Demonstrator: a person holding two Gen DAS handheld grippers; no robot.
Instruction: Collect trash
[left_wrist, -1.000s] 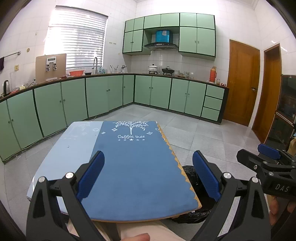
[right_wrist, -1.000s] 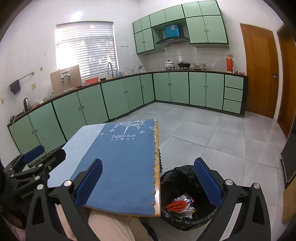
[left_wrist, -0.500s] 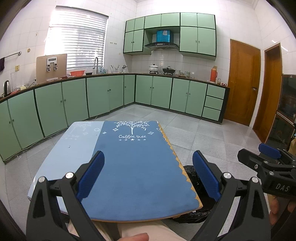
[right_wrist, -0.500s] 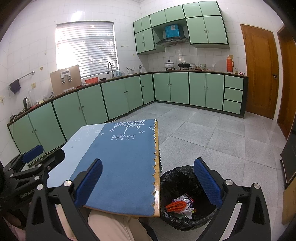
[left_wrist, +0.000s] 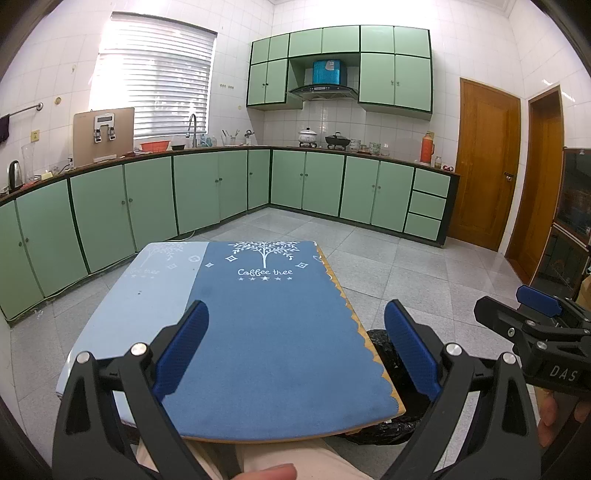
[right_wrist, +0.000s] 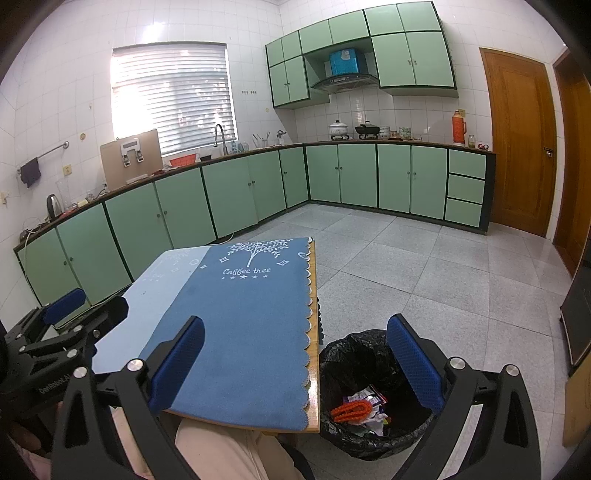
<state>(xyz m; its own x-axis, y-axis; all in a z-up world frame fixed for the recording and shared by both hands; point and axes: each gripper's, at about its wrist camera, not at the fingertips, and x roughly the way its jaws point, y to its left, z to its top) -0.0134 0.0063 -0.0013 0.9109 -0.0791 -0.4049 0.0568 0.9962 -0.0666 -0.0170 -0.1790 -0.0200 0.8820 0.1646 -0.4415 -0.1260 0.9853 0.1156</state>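
**Both claws wide and empty above the worktop, trash in the bin**

The left claw (left_wrist: 295, 349) hangs over the near end of the worktop (left_wrist: 140, 295), its blue-padded fingers (left_wrist: 181, 347) spread wide with nothing between them. Ahead of it lies the blue cloth (left_wrist: 266, 332), printed with a white tree and the words "Coffee tree" at its far end; a paler blue strip of the worktop shows to the claw's left. To its right, past the cloth's scalloped edge, the black bin bag (left_wrist: 380, 339) peeks out from below the worktop edge.

The right claw (right_wrist: 295, 363) is likewise wide apart and holds nothing. Its left finger sits over the cloth (right_wrist: 251, 325), its right finger (right_wrist: 413, 363) over the trash bin (right_wrist: 354, 354), which stands on the tiled floor (right_wrist: 424, 266) just beside the worktop's right edge. Inside the bin, below and between the fingers, lie an orange ridged item (right_wrist: 351, 410) and crumpled wrappers (right_wrist: 369, 400). Each claw appears at the edge of the other's view.
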